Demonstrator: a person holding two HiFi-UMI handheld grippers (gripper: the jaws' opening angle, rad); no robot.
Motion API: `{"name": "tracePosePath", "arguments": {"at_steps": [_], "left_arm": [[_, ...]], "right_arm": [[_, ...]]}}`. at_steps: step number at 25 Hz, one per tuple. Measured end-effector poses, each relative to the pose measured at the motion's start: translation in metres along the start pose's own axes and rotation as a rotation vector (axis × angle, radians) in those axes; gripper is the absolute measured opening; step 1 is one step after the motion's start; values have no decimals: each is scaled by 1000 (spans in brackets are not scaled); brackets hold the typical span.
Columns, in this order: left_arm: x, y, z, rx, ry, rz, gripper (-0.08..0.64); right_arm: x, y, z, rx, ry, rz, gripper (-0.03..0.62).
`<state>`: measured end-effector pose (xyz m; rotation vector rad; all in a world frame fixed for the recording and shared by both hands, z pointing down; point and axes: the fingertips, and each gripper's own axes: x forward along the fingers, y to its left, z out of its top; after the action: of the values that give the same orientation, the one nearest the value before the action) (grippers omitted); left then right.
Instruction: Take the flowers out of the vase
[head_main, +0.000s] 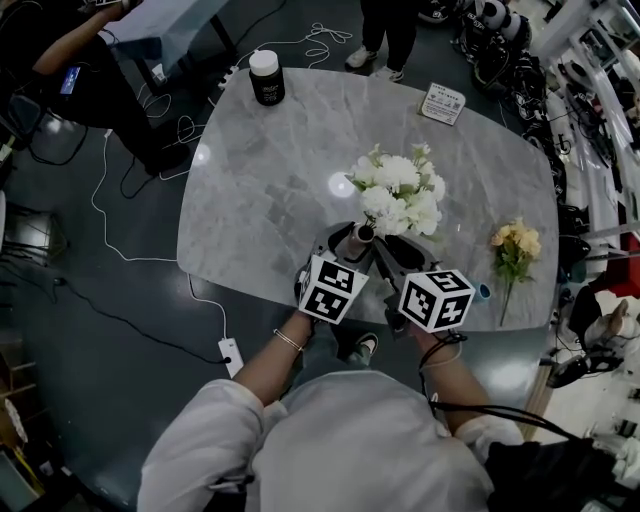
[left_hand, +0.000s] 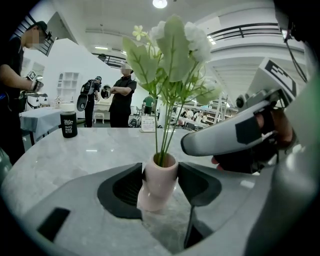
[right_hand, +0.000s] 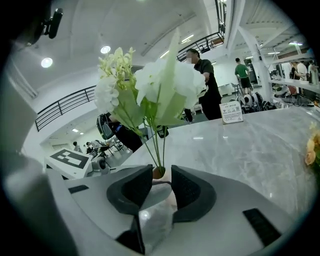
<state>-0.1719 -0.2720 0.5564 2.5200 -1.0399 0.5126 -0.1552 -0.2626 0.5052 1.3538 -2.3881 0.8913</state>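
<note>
A bunch of white flowers (head_main: 400, 195) stands in a small pink vase (head_main: 365, 233) near the front edge of the marble table (head_main: 270, 190). My left gripper (head_main: 352, 242) is shut on the vase (left_hand: 159, 182), one pad against each side of its upper body. My right gripper (head_main: 388, 250) comes in from the right and stands open (right_hand: 161, 182). The green stems (right_hand: 159, 150) rise at the gap between its pads, just above the vase's mouth (right_hand: 159, 172), and no pad presses on them. The blooms (right_hand: 160, 85) fill the upper middle of the right gripper view.
A bunch of yellow flowers (head_main: 515, 245) lies on the table at the right edge. A black jar (head_main: 267, 78) and a small card stand (head_main: 441, 103) sit at the far side. People stand beyond the table, and cables run over the floor at the left.
</note>
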Motion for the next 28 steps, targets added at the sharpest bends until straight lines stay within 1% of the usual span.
{"name": "tracePosePath", "arguments": {"at_steps": [8,14,21,28], "left_arm": [[-1,0,1,7,7,-15,233],[-1,-1,0,8,12,-21,233],[-3,-5,0,3,8,-23,233],[-2,-5,3,9,12,-24,233]], "right_arm": [[23,8,11,-37,-12,62,106],[32,10,15,-40,-27,87,103],[29,9,16,-34,-45,99,58],[27,8,19,-51,-50,98,29]]}}
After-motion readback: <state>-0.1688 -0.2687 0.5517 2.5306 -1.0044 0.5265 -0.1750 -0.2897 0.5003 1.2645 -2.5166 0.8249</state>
